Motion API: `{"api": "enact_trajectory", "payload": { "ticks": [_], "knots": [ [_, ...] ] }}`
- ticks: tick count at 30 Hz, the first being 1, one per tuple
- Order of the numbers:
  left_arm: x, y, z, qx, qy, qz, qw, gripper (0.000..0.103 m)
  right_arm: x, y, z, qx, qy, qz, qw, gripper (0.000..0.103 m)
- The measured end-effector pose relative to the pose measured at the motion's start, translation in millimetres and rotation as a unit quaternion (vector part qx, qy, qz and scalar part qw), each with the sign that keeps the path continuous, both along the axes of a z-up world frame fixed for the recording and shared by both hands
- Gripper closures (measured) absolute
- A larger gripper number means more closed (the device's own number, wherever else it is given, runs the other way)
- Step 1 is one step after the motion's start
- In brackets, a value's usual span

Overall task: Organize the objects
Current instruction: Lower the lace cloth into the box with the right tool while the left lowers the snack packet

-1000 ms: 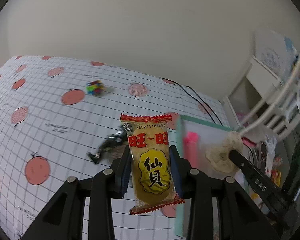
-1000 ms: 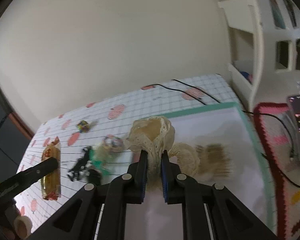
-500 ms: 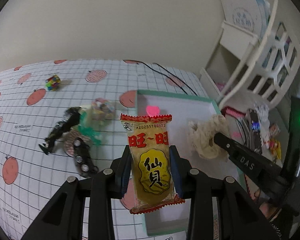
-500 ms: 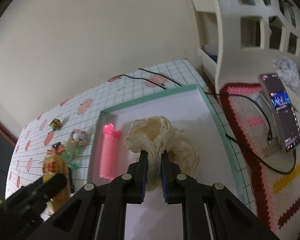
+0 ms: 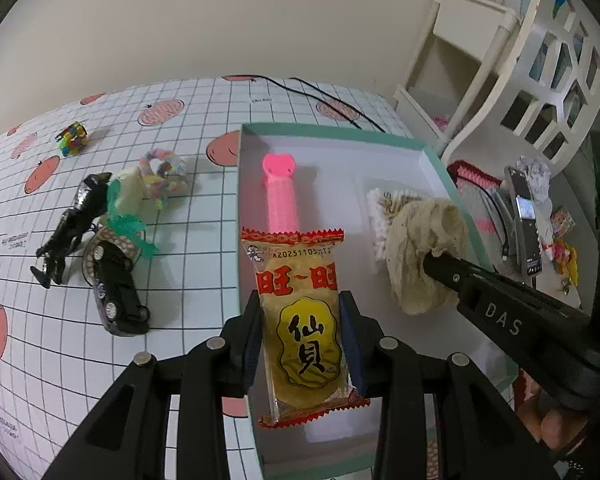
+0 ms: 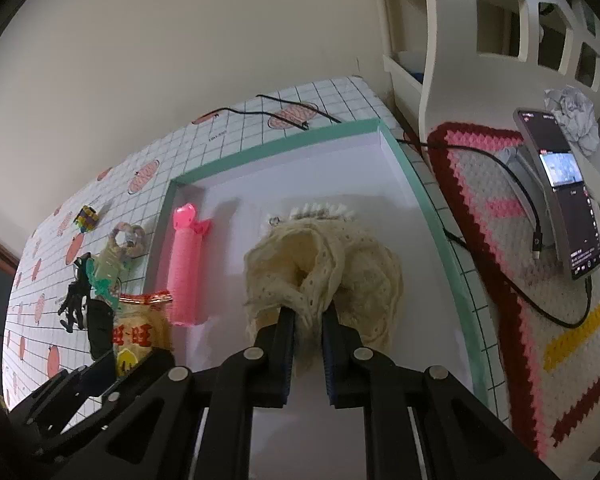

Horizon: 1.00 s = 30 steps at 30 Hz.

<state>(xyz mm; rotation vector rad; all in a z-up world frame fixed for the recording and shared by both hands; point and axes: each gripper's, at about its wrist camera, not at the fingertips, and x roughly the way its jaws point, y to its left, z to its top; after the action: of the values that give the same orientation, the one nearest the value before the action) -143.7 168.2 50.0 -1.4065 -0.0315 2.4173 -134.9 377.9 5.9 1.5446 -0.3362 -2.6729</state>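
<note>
My left gripper point(image 5: 302, 320) is shut on a yellow rice-cracker packet point(image 5: 300, 308) and holds it upright over the near left part of the white tray with a teal rim point(image 5: 328, 130). My right gripper point(image 6: 308, 312) is shut on a cream lace scrunchie point(image 6: 324, 264), held over the tray's middle point(image 6: 428, 208); it also shows in the left wrist view point(image 5: 424, 248). A pink tube toy point(image 5: 280, 196) lies in the tray's left side. A white comb-like item point(image 5: 376, 216) lies in the tray behind the scrunchie.
On the grid-patterned cloth left of the tray lie a black toy car point(image 5: 116, 288), a black figure point(image 5: 72, 224), a green-ribboned packet point(image 5: 124, 200), a pastel scrunchie point(image 5: 164, 172) and a small multicoloured cube point(image 5: 72, 138). A phone point(image 6: 560, 192) stands on a crocheted mat point(image 6: 520, 280). A white shelf point(image 5: 500, 60) stands at the right.
Both grippers have moved right and forward over the tray, each still holding its object. The tray now fills more of both views.
</note>
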Motion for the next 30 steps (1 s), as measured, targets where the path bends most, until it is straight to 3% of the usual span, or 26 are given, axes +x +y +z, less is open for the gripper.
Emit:
{"api": "enact_trajectory", "payload": {
  "ticks": [16, 30],
  "knots": [
    [0, 9, -24, -0.017, -0.031, -0.009, 0.9993, 0.065, -2, -3, -13, 0.013, -0.033, 0.007, 0.999, 0.089],
    [-1, 8, -21, -0.012, -0.036, -0.011, 0.9992, 0.065, -2, -6, -11, 0.018, -0.03, 0.009, 0.999, 0.085]
  ]
}}
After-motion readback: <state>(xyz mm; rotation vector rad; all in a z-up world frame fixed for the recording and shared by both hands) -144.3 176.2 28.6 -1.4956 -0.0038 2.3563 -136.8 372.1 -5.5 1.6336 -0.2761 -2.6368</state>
